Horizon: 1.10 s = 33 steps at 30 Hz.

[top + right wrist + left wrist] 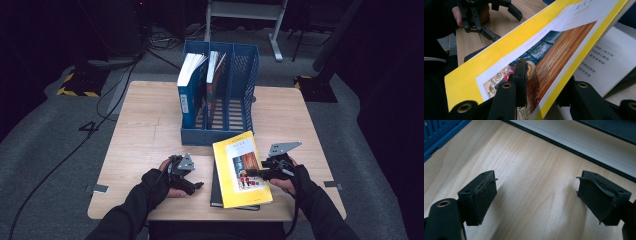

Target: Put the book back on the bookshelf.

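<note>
A light wooden table (150,130) stands on grey carpet (60,130) in a dark room, with black cables (107,95) trailing across the floor, yellow-black hazard tape (75,90) and a white metal frame (245,15) behind.

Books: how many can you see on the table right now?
4. Two stand in the blue file rack: a blue book and a colourful one. The yellow book is clamped by the right hand-held gripper above a dark book. More may be hidden.
</note>
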### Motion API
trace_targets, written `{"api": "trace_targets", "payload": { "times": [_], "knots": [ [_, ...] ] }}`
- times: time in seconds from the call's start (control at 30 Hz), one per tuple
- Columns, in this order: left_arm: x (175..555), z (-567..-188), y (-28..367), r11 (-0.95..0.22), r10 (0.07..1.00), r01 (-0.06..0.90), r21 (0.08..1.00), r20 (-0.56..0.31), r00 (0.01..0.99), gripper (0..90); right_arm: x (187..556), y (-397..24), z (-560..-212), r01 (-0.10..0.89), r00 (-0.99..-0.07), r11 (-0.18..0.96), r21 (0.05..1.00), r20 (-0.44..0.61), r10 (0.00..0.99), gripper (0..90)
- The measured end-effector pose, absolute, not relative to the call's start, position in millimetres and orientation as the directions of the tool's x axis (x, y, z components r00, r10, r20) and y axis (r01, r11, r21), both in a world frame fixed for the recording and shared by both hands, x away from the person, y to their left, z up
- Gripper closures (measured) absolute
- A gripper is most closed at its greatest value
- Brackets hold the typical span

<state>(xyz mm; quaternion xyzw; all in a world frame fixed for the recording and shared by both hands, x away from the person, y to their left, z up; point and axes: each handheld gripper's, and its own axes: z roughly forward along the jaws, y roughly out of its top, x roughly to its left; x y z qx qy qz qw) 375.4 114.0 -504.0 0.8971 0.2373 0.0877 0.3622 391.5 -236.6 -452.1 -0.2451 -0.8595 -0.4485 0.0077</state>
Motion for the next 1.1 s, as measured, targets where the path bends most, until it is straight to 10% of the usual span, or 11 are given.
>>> {"api": "trace_targets", "payload": {
  "times": [1.1],
  "knots": [
    [403,-496,107,-0.502,0.603,0.423,0.754,-0.046,0.796,34.1,380,-212,-446,0.315,-0.927,0.492,0.812,0.151,0.344,73.3]
  ]
}}
